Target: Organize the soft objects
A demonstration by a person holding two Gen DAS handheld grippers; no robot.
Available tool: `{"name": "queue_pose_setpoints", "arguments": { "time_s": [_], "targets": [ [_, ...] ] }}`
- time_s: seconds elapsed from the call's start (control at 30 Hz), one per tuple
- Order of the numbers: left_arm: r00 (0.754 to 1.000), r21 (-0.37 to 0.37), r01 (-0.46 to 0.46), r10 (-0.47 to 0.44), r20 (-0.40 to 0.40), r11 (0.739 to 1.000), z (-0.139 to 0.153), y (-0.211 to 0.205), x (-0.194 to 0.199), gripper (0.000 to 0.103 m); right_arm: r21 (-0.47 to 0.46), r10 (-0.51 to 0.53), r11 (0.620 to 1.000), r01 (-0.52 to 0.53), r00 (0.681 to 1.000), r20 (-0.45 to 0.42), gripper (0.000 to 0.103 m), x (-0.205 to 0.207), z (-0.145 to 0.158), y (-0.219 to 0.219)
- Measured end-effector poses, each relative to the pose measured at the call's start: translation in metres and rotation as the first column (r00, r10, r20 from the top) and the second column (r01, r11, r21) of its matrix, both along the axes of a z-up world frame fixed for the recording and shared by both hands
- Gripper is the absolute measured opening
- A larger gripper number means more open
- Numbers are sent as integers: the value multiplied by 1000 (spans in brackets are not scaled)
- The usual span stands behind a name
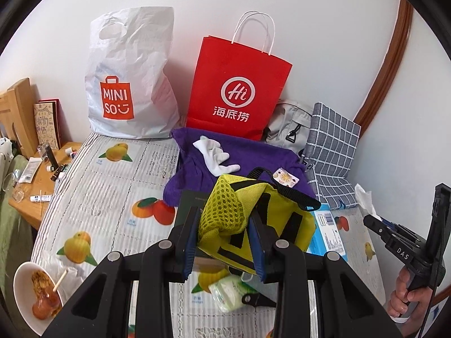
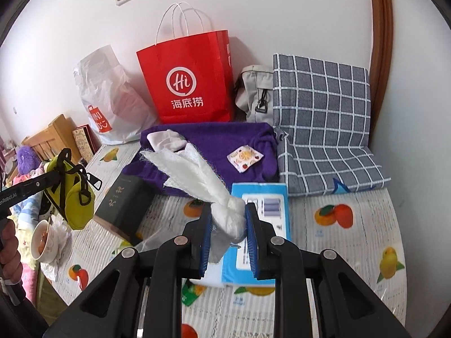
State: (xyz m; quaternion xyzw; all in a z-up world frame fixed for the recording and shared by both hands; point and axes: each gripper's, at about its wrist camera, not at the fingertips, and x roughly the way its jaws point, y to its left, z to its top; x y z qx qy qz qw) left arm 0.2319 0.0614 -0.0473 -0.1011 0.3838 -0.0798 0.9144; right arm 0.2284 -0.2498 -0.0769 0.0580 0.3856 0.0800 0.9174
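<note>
My left gripper (image 1: pixel 222 225) is shut on a yellow mesh pouch (image 1: pixel 225 211) with black straps, held above the table; the right wrist view shows that pouch (image 2: pixel 76 197) hanging at the left. My right gripper (image 2: pixel 228 225) is shut on a white tissue (image 2: pixel 203 174), which fans out up and left above a blue tissue box (image 2: pixel 262 219). A purple cloth (image 1: pixel 248 155) (image 2: pixel 225 140) lies at the back. On it rest a white sock (image 1: pixel 214 155) (image 2: pixel 166 139) and a small fruit-print sachet (image 2: pixel 244 157) (image 1: pixel 285 177).
The table wears a fruit-print cover (image 2: pixel 352 253). A red paper bag (image 2: pixel 188 84), a white plastic bag (image 1: pixel 126 84), a grey bag (image 2: pixel 253 95) and a checked cushion (image 2: pixel 324 112) line the wall. A dark box (image 2: pixel 121 205), a food bowl (image 1: pixel 36 290) and a wipes pack (image 1: pixel 231 290) sit nearer.
</note>
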Motion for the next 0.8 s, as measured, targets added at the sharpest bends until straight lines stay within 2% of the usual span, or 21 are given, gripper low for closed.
{"name": "queue_pose_setpoints", "arguments": {
  "time_s": [0.37, 0.8],
  "targets": [
    [999, -2, 8, -8, -37, 1000, -11, -2, 30, 31, -31, -9, 999, 10, 1000, 21, 23, 33, 2, -2],
    [999, -7, 22, -23, -44, 1000, -14, -10, 69, 31, -3, -18, 1000, 18, 1000, 15, 23, 76, -6, -4]
  ]
}}
